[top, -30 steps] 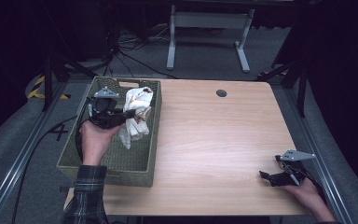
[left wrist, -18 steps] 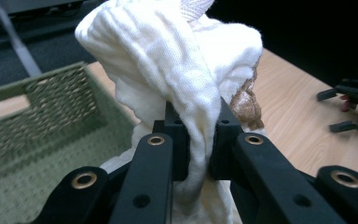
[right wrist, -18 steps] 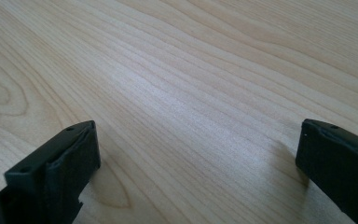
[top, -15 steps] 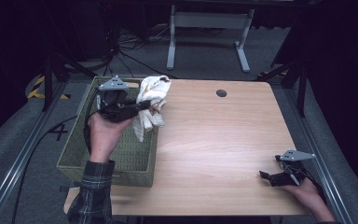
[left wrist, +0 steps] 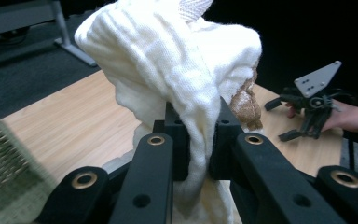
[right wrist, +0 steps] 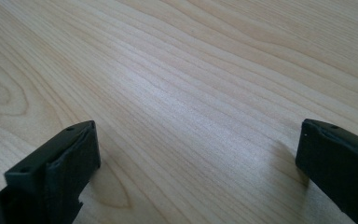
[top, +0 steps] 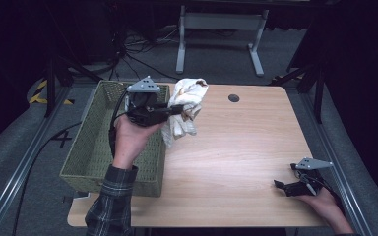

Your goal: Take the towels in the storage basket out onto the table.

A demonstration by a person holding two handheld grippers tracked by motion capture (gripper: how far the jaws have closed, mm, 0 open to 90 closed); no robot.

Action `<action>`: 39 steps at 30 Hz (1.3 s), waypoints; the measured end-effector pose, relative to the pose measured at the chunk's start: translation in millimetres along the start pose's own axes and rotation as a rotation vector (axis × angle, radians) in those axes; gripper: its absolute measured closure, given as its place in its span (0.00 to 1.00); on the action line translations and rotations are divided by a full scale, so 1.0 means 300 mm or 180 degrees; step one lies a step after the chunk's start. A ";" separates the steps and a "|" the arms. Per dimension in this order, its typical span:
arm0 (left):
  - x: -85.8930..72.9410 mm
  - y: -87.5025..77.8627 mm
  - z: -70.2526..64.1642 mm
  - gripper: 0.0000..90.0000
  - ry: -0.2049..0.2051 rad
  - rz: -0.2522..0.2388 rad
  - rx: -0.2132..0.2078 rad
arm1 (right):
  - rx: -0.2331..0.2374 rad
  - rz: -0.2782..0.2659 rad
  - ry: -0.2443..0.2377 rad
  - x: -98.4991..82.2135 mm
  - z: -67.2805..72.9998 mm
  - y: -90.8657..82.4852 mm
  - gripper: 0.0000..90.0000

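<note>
A white knitted cloth (top: 184, 110) with a brown patch hangs in the air over the table's left part, just right of the green woven basket (top: 88, 147). My left gripper (top: 179, 109) is shut on it; in the left gripper view the cloth (left wrist: 177, 93) bulges up between the black jaws and drapes over them. Near the table's front right corner my right gripper (top: 280, 186) rests low on the wood with its jaws wide apart and nothing between them; the right gripper view shows bare tabletop (right wrist: 191, 93) between its pads.
The basket stands at the table's left edge and looks hollow inside. A small black disc (top: 234, 98) sits at the back of the table (top: 236, 152). Beyond the table are a metal stand's legs (top: 216, 29), cables and dark floor.
My left gripper has lifted the cloth out of the basket and carried it up and to the right, over the basket's right rim. The right gripper has stayed put.
</note>
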State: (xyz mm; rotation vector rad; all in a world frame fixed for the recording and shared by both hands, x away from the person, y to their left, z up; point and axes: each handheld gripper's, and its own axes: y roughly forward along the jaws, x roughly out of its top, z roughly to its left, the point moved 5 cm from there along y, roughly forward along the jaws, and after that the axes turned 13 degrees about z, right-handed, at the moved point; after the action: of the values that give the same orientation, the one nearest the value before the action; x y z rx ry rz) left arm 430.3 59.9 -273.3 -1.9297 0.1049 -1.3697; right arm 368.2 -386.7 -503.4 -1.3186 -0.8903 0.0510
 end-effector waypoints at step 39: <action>-0.035 0.505 -0.231 0.91 0.0316 0.0485 -0.0626 | 0.0022 -0.0008 -0.0028 0.005 -0.001 0.003 0.00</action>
State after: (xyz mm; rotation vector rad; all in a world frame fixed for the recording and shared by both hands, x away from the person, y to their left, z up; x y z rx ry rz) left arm 419.6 -79.6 -364.4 -1.9672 0.4405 -1.3949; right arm 369.7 -385.9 -503.3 -1.3117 -0.8984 0.0578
